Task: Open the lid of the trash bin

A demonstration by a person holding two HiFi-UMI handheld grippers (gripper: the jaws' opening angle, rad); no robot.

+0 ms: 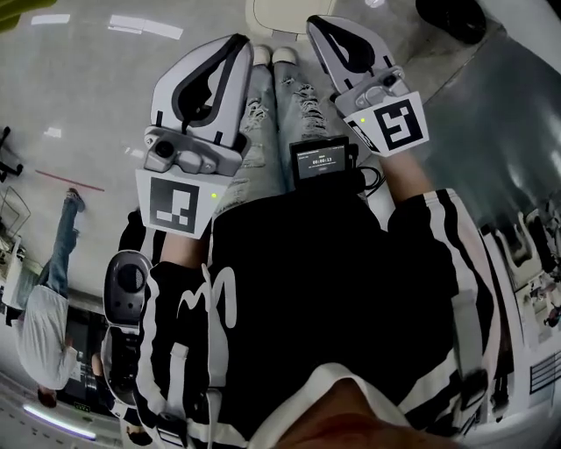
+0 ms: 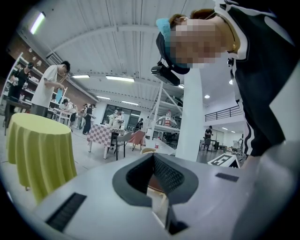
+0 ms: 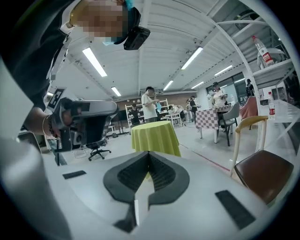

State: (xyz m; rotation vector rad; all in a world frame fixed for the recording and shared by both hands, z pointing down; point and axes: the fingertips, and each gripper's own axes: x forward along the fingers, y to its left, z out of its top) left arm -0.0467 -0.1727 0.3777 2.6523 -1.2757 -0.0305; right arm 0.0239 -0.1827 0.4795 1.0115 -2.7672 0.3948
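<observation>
Large open workshop hall; cloth-draped table point(image 3: 154, 137), chair point(image 3: 262, 174), ceiling strip lights point(image 3: 95, 62)

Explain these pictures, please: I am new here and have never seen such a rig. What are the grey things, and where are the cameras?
No robot: a person holds a two-jaw gripper in each hand. The head camera looks down at the left gripper and right gripper, above jeans and shoes. The gripper views come from cameras riding on each gripper, looking along its jaws into a hall with a yellow table and a chair. Both pairs of jaws are shut on nothing. A pale thing beyond the shoes may be the bin; I cannot tell.
</observation>
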